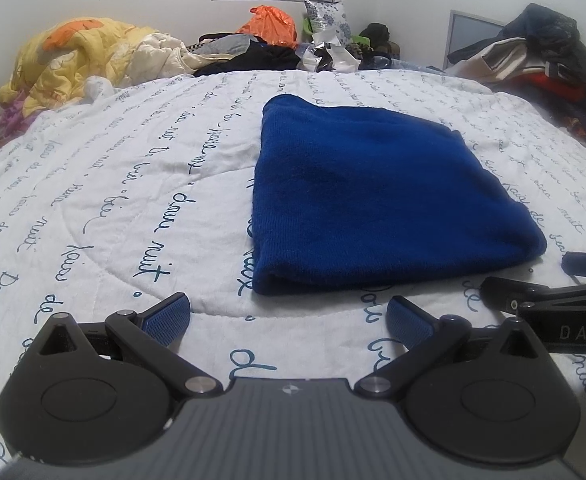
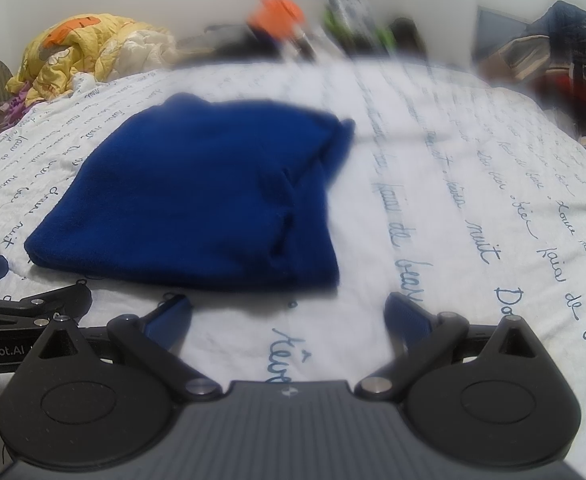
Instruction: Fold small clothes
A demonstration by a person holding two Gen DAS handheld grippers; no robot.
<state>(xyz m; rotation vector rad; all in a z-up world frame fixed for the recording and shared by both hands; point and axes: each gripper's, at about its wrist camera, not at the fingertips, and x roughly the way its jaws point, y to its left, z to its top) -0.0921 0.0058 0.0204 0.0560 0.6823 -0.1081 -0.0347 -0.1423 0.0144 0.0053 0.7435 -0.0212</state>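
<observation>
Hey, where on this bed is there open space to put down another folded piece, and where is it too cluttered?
Bare quilt lies left of the folded blue garment, out to the yellow comforter. More lies right of the garment. The strip before the open left gripper and open right gripper is bare too. The far edge is crowded: orange bag, dark clothes.

Two matching hand-held grippers, black and grey with blue finger pads.

The left gripper (image 1: 289, 312) has a ribbed grey body with a small round emblem at its front edge, flanked by two matte black rounded housings, each with a shallow oval recess. Black link arms with silver pivot pins carry fingers faced with textured blue pads (image 1: 169, 314). The right gripper (image 2: 289, 312) is built the same, its blue pads (image 2: 407, 316) blurred. Seen from the left wrist, its black side shows white letters "DAS"; the left gripper's side reads "nRobot.AI".
</observation>
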